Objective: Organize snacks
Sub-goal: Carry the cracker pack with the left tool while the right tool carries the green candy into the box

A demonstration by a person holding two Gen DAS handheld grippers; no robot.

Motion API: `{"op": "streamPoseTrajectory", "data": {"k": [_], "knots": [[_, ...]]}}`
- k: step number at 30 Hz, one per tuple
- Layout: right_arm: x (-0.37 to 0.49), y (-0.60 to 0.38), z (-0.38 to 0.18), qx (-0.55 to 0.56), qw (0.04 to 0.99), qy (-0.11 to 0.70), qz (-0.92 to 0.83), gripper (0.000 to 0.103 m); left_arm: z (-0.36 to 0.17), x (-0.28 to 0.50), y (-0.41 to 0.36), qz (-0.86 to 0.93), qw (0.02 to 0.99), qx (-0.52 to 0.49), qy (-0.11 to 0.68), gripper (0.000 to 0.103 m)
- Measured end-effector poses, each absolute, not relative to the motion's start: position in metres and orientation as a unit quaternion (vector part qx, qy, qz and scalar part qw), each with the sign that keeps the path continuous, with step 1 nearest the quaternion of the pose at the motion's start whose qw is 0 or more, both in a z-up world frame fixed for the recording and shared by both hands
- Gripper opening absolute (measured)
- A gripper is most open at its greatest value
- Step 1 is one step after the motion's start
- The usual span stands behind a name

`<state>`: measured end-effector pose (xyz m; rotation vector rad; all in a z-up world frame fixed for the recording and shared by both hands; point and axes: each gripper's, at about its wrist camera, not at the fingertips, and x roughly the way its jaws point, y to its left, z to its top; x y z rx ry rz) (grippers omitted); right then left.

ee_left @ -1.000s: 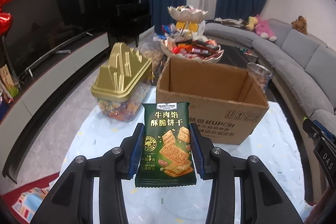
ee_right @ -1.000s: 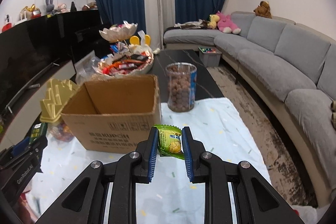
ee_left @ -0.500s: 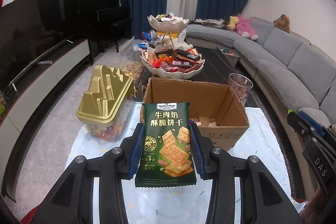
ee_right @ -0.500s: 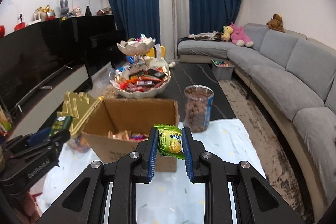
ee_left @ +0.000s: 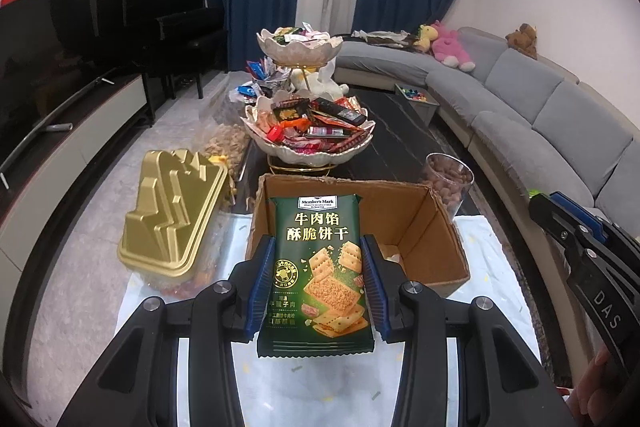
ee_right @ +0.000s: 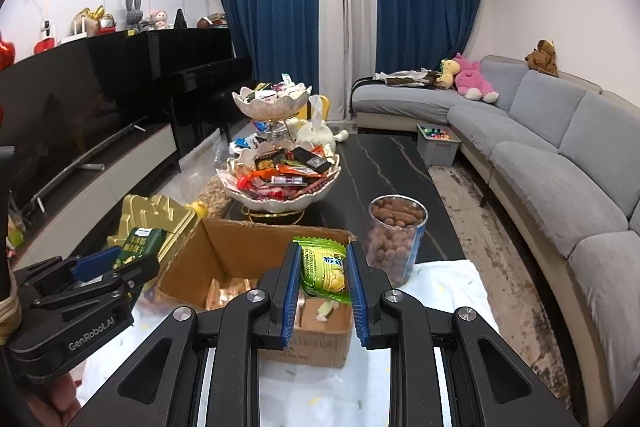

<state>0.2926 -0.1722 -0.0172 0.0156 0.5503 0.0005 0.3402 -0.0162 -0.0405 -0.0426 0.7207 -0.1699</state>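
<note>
Over the near end of the tabletop, above its white patterned cloth, I hold both grippers up in front of the open cardboard box. My left gripper is pinching a dark green cracker packet, upright, label facing the camera, blue pads pressed on its two long edges. My right gripper is clamped on a small bright green snack packet, pads tight on both sides, packet standing on edge. Both packets are in the air on the near side of the box, not inside it. The box sits on the cloth with flaps open; a few wrapped snacks lie on its floor. Just beside the box on the left: a clear tub with a gold moulded lid. At the box's far right corner: a clear jar of brown round snacks. Behind the box, on the dark marble part of the tabletop: a two-tier shell-shaped bowl stand heaped with wrapped sweets. In the right wrist view my left gripper shows at lower left with its packet.
</note>
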Motion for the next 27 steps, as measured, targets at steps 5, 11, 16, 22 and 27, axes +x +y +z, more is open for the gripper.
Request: {"op": "streamPoseTrajectory", "data": {"k": [5, 11, 16, 22, 27], "knots": [[0.311, -0.166, -0.021, 0.003, 0.961, 0.278, 0.007, 0.024, -0.045, 0.359, -0.015, -0.089, 0.927, -0.028, 0.363, 0.042], [0.327, -0.156, -0.030, -0.012, 0.958, 0.286, 0.018, 0.024, -0.053, 0.382, -0.019, -0.092, 0.923, -0.020, 0.374, 0.042], [0.346, -0.154, -0.041, -0.017, 0.954, 0.299, 0.017, 0.024, -0.061, 0.396, -0.018, -0.089, 0.921, -0.010, 0.380, 0.042], [0.364, -0.154, -0.057, -0.012, 0.947, 0.322, 0.019, 0.024, -0.077, 0.410, -0.021, -0.086, 0.916, -0.002, 0.392, 0.042], [0.377, -0.154, -0.072, -0.009, 0.939, 0.343, 0.020, 0.024, -0.090, 0.419, -0.024, -0.085, 0.911, 0.001, 0.403, 0.042]]}}
